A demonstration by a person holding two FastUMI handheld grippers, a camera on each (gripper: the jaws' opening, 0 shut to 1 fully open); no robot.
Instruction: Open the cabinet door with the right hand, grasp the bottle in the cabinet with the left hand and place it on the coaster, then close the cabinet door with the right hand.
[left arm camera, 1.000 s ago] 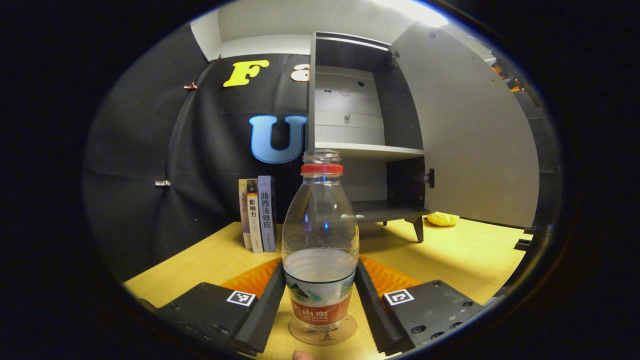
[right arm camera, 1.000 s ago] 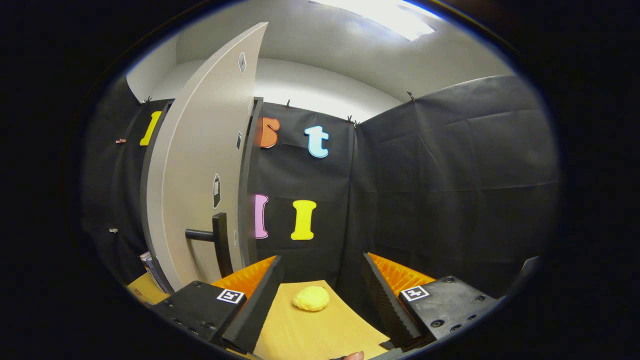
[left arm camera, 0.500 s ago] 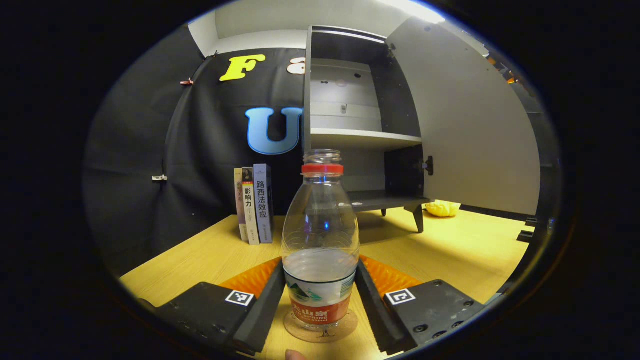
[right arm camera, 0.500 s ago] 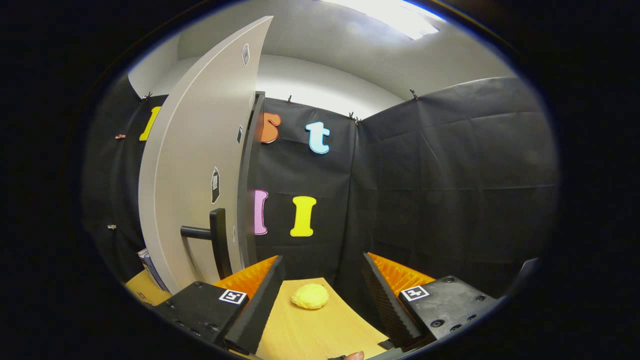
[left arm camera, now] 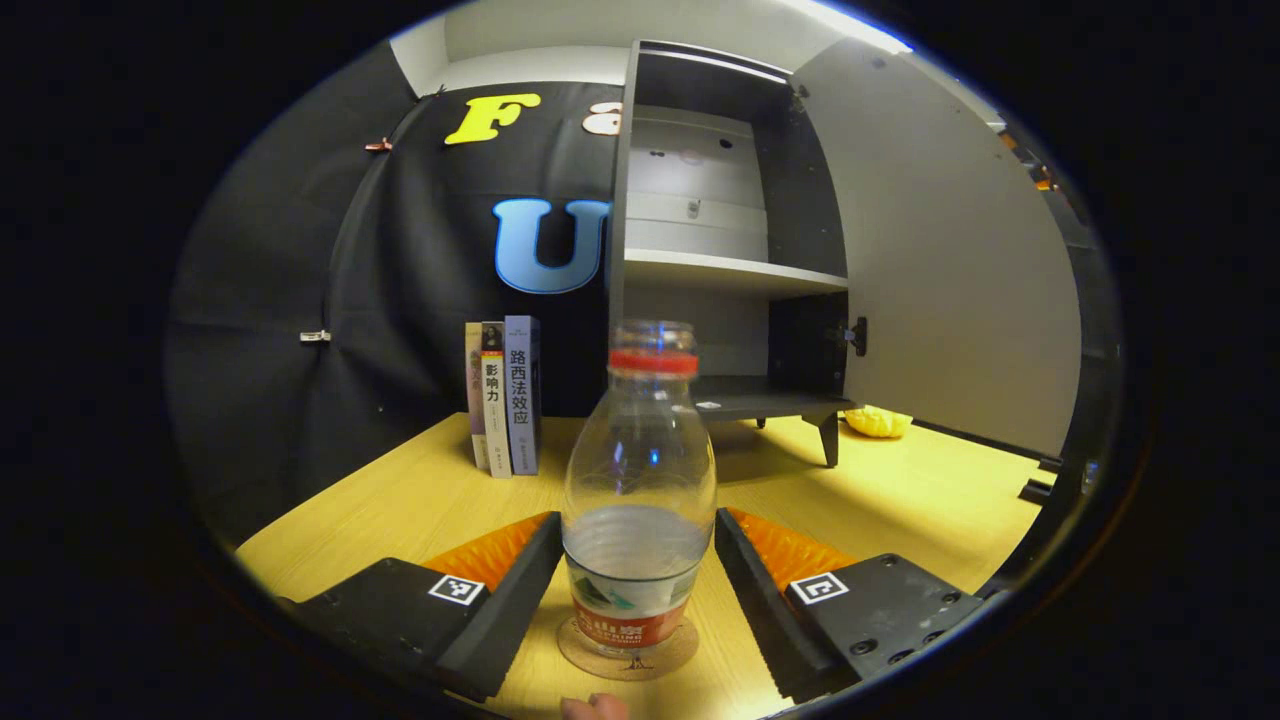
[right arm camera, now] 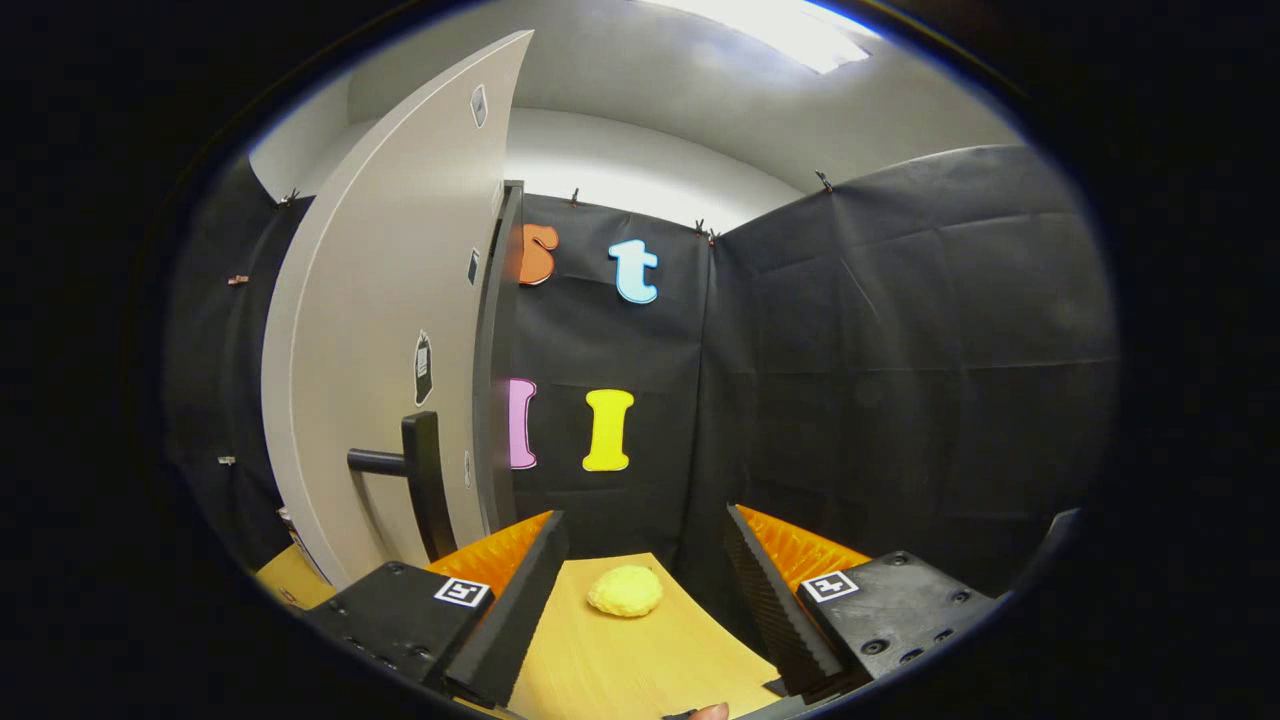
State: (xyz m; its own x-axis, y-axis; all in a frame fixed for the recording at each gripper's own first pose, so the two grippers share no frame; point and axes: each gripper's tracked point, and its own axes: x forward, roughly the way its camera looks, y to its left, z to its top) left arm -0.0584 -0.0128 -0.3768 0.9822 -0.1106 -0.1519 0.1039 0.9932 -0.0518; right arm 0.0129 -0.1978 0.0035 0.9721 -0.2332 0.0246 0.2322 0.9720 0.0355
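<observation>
A clear plastic bottle [left arm camera: 640,480] with a red neck ring, no cap and a little water stands upright on a round brown coaster [left arm camera: 585,650] on the wooden table. My left gripper [left arm camera: 635,540] is open around the bottle's lower half, with a thin gap on each side. Behind it the cabinet [left arm camera: 700,270] stands with its grey door [left arm camera: 950,260] swung wide to the right. In the right gripper view the same door [right arm camera: 380,330] and its dark bar handle [right arm camera: 415,470] are to the left of my open, empty right gripper [right arm camera: 645,540].
Three books [left arm camera: 500,395] stand upright against the wall left of the cabinet. A yellow crumpled lump [right arm camera: 625,592] lies on the table [left arm camera: 900,500] past the right gripper's fingers, and the same lump [left arm camera: 878,422] sits beside the cabinet's leg. A fingertip [left arm camera: 595,708] shows at the bottom edge.
The bottle has come down onto the coaster and my left gripper's fingers have parted from it. The right gripper has shifted only slightly relative to the door.
</observation>
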